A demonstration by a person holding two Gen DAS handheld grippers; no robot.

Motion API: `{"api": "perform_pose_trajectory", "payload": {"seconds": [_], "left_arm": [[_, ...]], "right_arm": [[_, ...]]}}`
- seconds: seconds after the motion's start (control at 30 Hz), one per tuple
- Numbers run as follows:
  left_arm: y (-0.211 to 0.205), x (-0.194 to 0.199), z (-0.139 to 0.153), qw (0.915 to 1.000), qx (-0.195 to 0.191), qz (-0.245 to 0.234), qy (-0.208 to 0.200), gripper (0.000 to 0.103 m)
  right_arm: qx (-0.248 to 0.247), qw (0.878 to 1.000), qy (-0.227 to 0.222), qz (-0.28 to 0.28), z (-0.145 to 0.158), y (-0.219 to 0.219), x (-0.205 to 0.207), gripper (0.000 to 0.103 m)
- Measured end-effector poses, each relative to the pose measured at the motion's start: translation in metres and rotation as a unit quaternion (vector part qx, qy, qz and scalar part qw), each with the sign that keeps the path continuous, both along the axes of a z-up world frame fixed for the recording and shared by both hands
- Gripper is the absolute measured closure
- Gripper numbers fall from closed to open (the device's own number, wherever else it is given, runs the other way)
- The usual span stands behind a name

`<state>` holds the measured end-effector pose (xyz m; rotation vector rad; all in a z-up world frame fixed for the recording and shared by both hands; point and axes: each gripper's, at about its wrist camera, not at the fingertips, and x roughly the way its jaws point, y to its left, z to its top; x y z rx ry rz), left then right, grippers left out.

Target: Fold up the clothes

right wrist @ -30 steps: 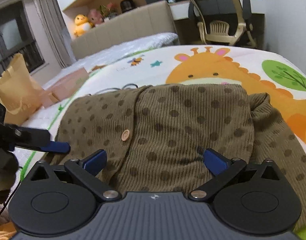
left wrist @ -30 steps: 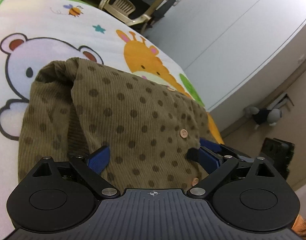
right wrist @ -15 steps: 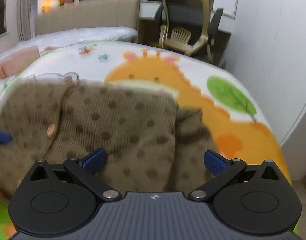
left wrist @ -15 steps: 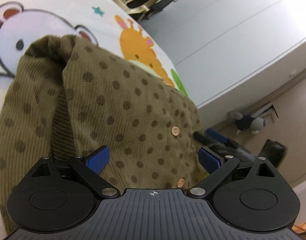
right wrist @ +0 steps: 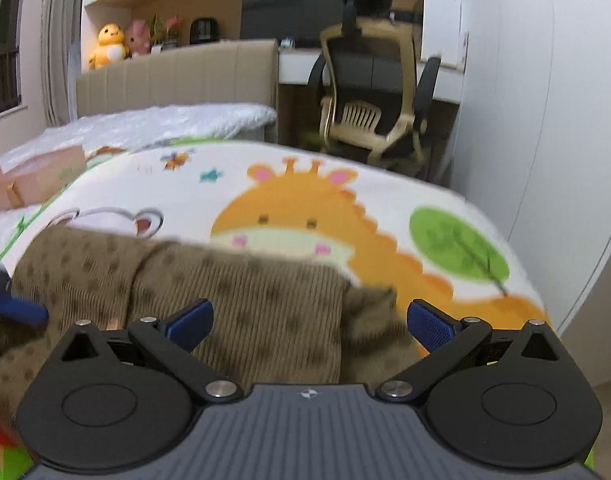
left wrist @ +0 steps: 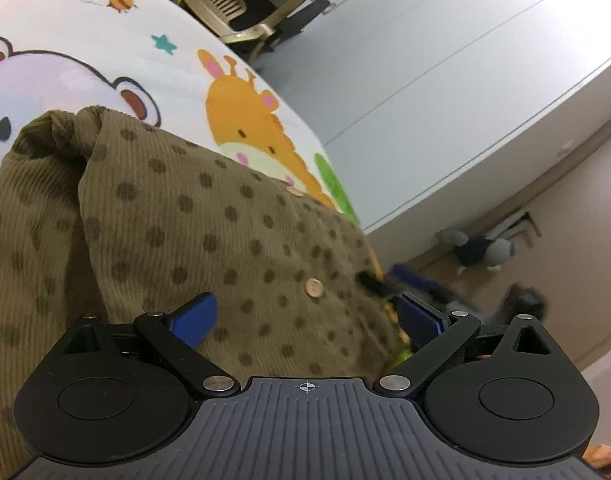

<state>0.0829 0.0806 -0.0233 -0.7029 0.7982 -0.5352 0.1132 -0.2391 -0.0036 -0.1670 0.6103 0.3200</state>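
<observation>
garment: brown dotted cardigan (left wrist: 209, 216), lying on the bed (left wrist: 57, 36) near its foot edge, sides already turned in; buttons face up.
left gripper (left wrist: 305, 318): jaws released, spread over the cardigan's button (left wrist: 314, 289) placket, holding nothing.
right gripper (right wrist: 309, 320): jaws released, empty, hovering above the near hem (right wrist: 265, 320); view is motion-blurred.
change: a second ago the right gripper looked down close on the cloth; now it has lifted and tipped back, so the giraffe print (right wrist: 289, 220) and chair (right wrist: 369, 92) fill its view. the left gripper has also drawn back a little since half a second ago.
meaning: the side folds appear set; the likely next step is gripping the hem for the lengthwise fold.
</observation>
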Motion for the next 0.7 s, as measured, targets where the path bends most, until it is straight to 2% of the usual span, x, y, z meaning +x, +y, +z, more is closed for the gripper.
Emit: {"api": "perform_pose_trajectory", "payload": {"seconds": [0.1, 0.4, 0.7], "left_arm": [[-0.001, 0.010, -0.013, 0.9997, -0.001, 0.006, 0.025, 0.003], [-0.004, 0.004, -0.014, 0.9998, 0.019, -0.003, 0.008, 0.003], [-0.007, 0.003, -0.014, 0.9996, 0.027, -0.003, 0.001, 0.003]], "right_arm": [[-0.011, 1.000, -0.003, -0.002, -0.001, 0.004, 0.004, 0.000], [-0.043, 0.999, -0.010, -0.006, -0.003, 0.016, 0.016, 0.000], [-0.021, 0.999, 0.012, 0.039, -0.018, 0.009, -0.009, 0.000]]}}
